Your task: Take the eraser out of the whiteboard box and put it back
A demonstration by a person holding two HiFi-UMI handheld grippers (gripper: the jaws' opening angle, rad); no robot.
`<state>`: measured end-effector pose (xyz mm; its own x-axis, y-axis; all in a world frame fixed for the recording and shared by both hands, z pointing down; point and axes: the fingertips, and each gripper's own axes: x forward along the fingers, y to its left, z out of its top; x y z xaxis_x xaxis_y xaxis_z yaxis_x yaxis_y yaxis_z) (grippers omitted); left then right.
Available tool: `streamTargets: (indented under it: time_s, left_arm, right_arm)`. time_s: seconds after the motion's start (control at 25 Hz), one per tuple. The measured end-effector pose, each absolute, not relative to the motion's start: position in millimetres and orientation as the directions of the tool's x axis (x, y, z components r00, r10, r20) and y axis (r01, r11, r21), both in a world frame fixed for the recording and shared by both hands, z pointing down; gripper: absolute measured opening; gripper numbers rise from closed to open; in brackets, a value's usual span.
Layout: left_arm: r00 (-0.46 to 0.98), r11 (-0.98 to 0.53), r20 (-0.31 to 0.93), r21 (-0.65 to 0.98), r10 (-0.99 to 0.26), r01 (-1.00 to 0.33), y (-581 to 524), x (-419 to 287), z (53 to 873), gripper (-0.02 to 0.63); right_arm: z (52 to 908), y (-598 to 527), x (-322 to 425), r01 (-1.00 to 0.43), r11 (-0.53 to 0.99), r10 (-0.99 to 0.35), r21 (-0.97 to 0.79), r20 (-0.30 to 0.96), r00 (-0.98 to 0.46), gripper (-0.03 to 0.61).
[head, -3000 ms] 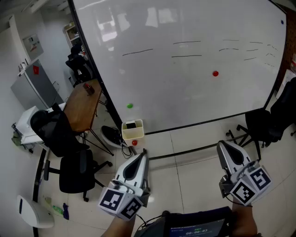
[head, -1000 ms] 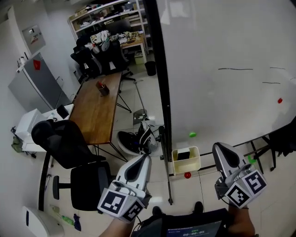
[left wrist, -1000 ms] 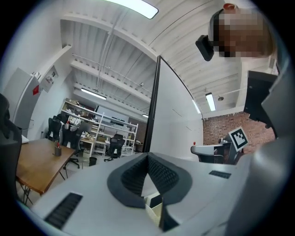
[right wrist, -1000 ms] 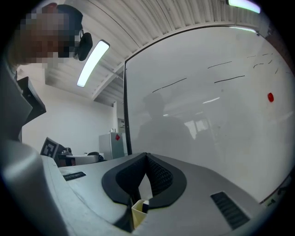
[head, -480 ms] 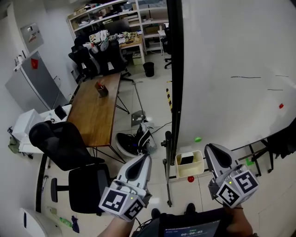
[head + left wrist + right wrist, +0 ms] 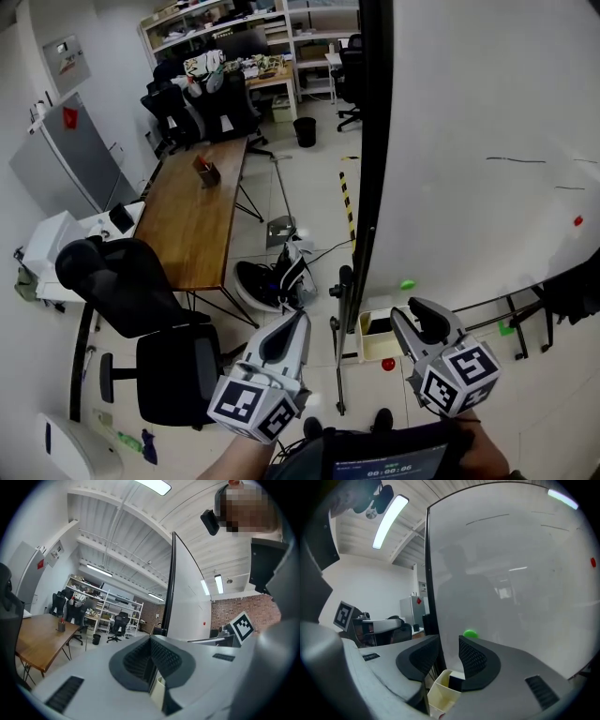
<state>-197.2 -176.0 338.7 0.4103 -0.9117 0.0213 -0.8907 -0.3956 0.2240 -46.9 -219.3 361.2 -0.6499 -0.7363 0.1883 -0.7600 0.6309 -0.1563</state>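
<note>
**Eraser box just off the right claw, low and to the side**

From the head view, the cream box point(image 6: 373, 347) hangs on the lower rail of the whiteboard point(image 6: 487, 122). It lies at about 9 o'clock from my right claw point(image 6: 415, 317), just beside it but not touching. In the right gripper view the box sits at 6 o'clock, below the gap between the jaws. The black eraser point(image 6: 379, 325) is inside the box, standing with one end poking above the rim. I judge its long axis runs down into the box, though the head view is too small to settle that.

The right claw's jaws have just been opening and now stand apart, with nothing between the pads. The eraser shows only past and under them. The left claw point(image 6: 298, 319) has its pads pressed together on nothing. It sits farther off at 9 o'clock, beyond the board's black stand post point(image 6: 337, 328), so the right hand is the nearer one. I reckon the reach has to drop and tip down onto the eraser's top end.

No surface carries the box. A wooden surface point(image 6: 197, 216) stands at 10 o'clock with a black office chair point(image 6: 131, 291) beside it. Shelves point(image 6: 234, 28) line the far wall at 12 o'clock, and the floor is pale tile. A green magnet point(image 6: 407, 284) sticks to the board just above the box.
</note>
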Motion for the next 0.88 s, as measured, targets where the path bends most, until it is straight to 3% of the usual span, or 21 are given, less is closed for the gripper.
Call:
streamTargets:
  time_s: [0.12, 0.24, 0.88]
  left_arm:
    - [0.411, -0.387, 0.062, 0.235, -0.909, -0.892, -181, -196, 358, 0.023]
    - [0.425, -0.393, 0.1, 0.24, -0.899, -0.888, -183, -192, 379, 0.023]
    - [0.41, -0.344, 0.235, 0.276, -0.881, -0.898, -193, -195, 473, 0.023]
  right_arm:
    - [389, -227, -50, -0.773, 0.616, -0.731, -0.152, 0.256, -0.633, 0.165]
    - [418, -236, -55, -0.79, 0.597, -0.723, -0.143, 0.33, -0.607, 0.237]
    - [500, -251, -65, -0.839, 0.535, -0.694, -0.101, 0.513, -0.505, 0.282]
